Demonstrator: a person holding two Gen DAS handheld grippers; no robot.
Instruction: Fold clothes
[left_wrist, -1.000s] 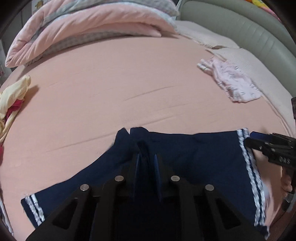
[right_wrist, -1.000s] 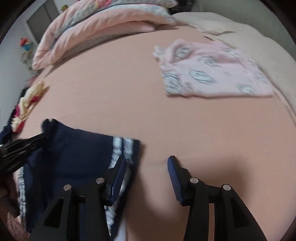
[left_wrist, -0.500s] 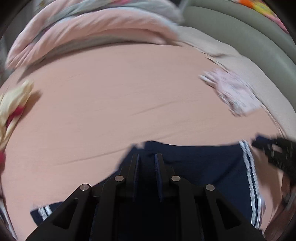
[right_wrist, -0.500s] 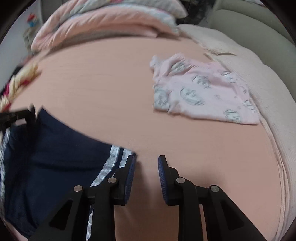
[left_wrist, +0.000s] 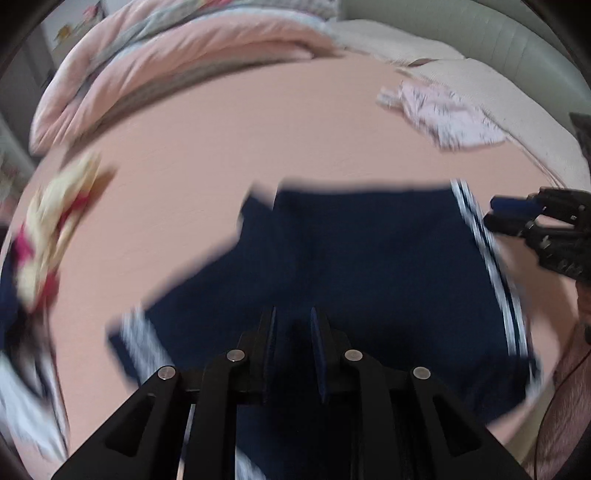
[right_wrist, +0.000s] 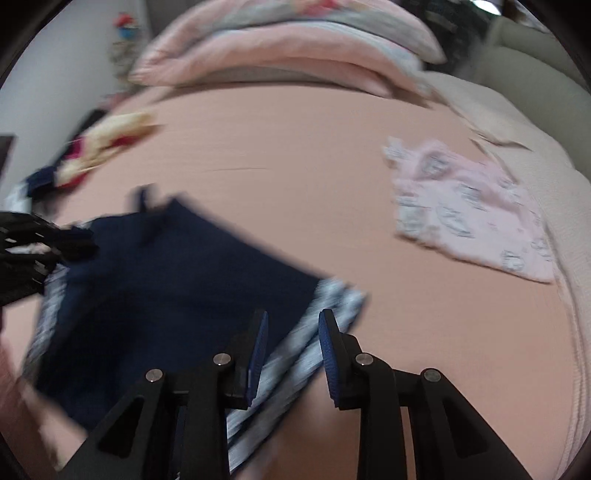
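Observation:
Navy shorts (left_wrist: 369, 266) with white side stripes lie on the pink bed sheet (left_wrist: 240, 140); they also show in the right wrist view (right_wrist: 166, 295). My left gripper (left_wrist: 292, 325) is narrowly parted over the shorts' near edge, with dark fabric between its fingers. My right gripper (right_wrist: 291, 332) is open above the striped hem (right_wrist: 332, 306), and shows at the right of the left wrist view (left_wrist: 517, 214). Both views are motion-blurred.
A folded pink printed garment (right_wrist: 469, 210) lies at the right, also in the left wrist view (left_wrist: 443, 114). A pink and grey duvet (left_wrist: 166, 62) is piled at the back. A yellow and red garment (left_wrist: 48, 229) lies at the left. A beige blanket (right_wrist: 535, 147) covers the right side.
Both grippers moved and the shorts shifted on the sheet. The right gripper narrowed, then came over the striped hem.

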